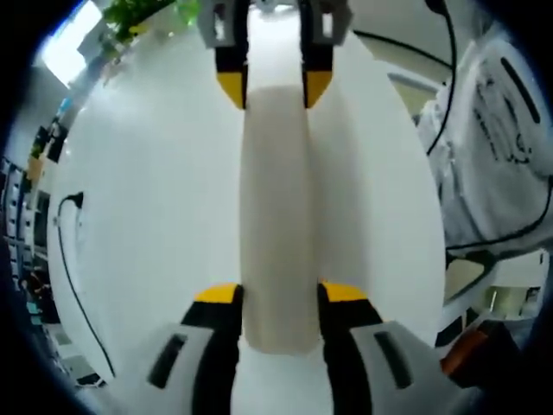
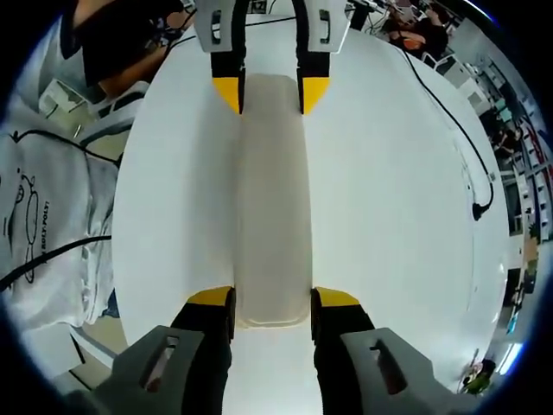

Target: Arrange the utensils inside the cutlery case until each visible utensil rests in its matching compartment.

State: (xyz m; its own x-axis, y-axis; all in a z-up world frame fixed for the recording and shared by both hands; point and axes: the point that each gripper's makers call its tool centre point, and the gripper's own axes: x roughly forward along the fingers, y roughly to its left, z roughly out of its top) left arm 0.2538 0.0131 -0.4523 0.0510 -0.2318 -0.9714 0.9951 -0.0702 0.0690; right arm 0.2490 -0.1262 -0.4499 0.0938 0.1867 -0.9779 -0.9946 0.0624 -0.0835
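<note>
Yellow-tipped jaws of the left gripper (image 1: 278,298) and right gripper (image 2: 271,303) clamp opposite ends of the cream case (image 1: 276,216), lying closed lengthwise on the white table (image 1: 155,199); keeping both grips level should prevent twisting.

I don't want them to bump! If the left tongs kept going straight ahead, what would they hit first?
They already grip one end of the long cream case. Straight ahead along it, the first thing looks like the right tongs, clamped on the far end, though how far off they are is hard to judge.
</note>
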